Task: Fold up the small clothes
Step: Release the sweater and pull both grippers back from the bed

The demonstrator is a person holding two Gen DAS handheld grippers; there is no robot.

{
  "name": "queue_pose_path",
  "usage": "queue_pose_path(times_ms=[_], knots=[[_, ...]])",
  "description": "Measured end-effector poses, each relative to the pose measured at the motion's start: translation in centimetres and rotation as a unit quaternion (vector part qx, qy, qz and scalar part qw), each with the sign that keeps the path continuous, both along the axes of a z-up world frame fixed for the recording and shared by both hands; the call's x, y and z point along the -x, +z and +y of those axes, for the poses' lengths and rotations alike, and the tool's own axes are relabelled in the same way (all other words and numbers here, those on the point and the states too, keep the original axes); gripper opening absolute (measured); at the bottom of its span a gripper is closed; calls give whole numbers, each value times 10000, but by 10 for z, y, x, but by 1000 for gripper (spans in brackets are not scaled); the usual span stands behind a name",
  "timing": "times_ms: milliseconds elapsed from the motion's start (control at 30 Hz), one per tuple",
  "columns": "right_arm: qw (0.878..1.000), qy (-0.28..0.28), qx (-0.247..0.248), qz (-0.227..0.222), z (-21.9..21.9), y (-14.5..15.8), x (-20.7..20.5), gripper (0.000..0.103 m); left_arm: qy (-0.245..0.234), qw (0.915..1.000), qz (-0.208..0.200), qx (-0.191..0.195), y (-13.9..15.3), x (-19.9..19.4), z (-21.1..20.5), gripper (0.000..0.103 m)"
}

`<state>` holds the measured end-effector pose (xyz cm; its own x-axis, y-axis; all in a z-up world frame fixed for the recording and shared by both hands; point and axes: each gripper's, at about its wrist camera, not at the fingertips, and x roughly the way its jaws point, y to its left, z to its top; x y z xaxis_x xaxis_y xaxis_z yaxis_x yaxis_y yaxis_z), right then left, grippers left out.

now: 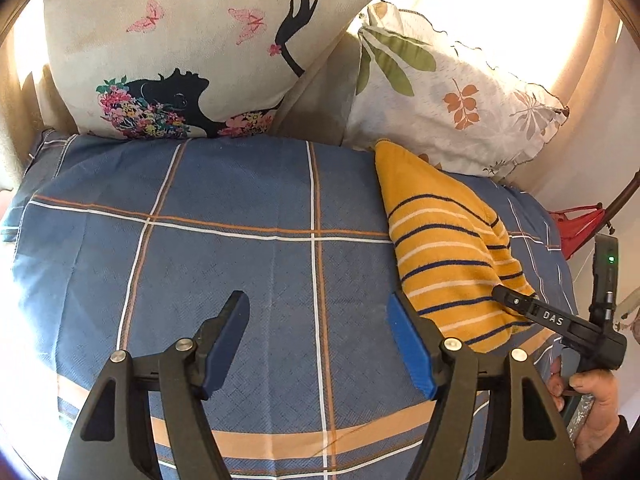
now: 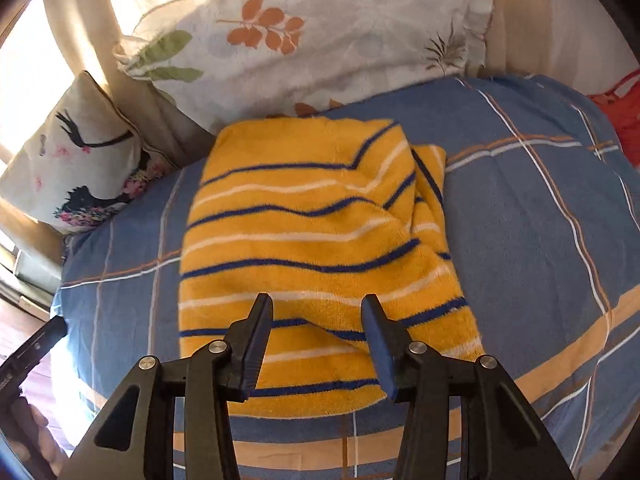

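A yellow garment (image 2: 312,232) with blue and white stripes lies folded on the blue checked bedcover (image 2: 528,216). My right gripper (image 2: 318,306) is open, its jaws apart over the garment's near edge, holding nothing. In the left wrist view the garment (image 1: 444,248) lies to the right. My left gripper (image 1: 318,304) is open and empty above bare bedcover (image 1: 224,208), just left of the garment. The right gripper's body (image 1: 560,320) shows at the garment's near right corner, held by a hand.
A butterfly-and-silhouette cushion (image 1: 180,52) and a leaf-print pillow (image 1: 452,92) lean against the back. The leaf pillow (image 2: 320,40) touches the garment's far edge. A red item (image 1: 572,224) sits off the bed's right side.
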<state>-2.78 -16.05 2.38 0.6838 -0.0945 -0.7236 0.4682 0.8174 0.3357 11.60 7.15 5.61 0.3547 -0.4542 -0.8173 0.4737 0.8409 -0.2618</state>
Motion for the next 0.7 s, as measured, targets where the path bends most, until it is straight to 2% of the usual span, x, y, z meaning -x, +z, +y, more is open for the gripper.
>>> queue_pose_path(times_ms=[33, 133, 167, 267, 533, 700], knots=[[9998, -138, -50, 125, 0, -6, -3, 50, -51, 10000, 38, -15, -3, 1, 1, 71], [9995, -275, -108, 74, 2, -7, 12, 52, -125, 9998, 133, -69, -12, 6, 2, 71], [9997, -233, -33, 66, 7, -3, 16, 56, -126, 9997, 182, -69, -15, 8, 2, 71], [9994, -128, 295, 93, 21, 6, 28, 57, -97, 9996, 258, -107, -18, 16, -2, 71], [9989, 106, 442, 90, 14, 1, 55, 58, 98, 9990, -200, -382, 6, 61, -27, 71], [9974, 258, 671, 47, 5, -1, 83, 61, 40, 9976, -411, -557, 15, 99, -57, 72]])
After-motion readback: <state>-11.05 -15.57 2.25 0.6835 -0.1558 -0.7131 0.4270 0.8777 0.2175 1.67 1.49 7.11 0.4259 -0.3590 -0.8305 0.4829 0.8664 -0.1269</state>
